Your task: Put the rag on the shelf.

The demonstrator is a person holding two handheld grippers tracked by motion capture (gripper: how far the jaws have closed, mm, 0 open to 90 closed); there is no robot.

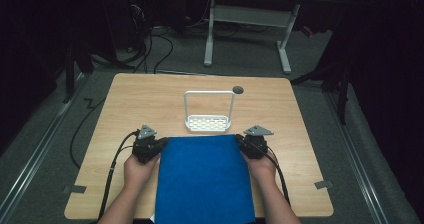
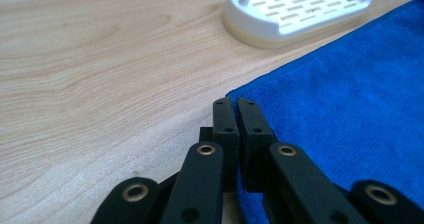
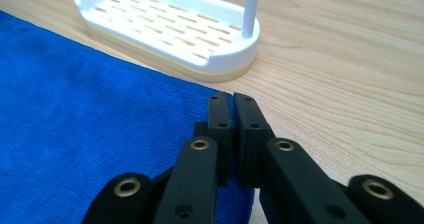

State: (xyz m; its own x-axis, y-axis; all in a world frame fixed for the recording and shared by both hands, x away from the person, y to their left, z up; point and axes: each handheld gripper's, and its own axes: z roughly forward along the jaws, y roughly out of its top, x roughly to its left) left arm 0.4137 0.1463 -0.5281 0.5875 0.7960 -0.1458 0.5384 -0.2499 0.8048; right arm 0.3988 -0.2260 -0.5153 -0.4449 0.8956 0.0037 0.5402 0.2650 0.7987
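Note:
A blue cloth (image 1: 204, 179) lies flat on the near middle of the wooden table (image 1: 140, 104), and its near end hangs over the front edge. My left gripper (image 1: 161, 145) is at the cloth's far left corner, shut on it. In the left gripper view the jaws (image 2: 236, 104) pinch the blue cloth (image 2: 350, 99) at that corner. My right gripper (image 1: 240, 143) is shut on the far right corner; a sliver of the blue cloth (image 3: 90, 134) shows between its jaws (image 3: 232, 98). Both corners rest low on the table.
Just beyond the cloth's far edge stands a white slotted tray (image 1: 208, 123) with a tall hoop handle (image 1: 209, 92), also seen as the tray (image 2: 260, 34) and the tray (image 3: 220, 64). A round grommet hole (image 1: 238, 89) sits behind it. Grey tape patches (image 1: 323, 184) mark the front corners.

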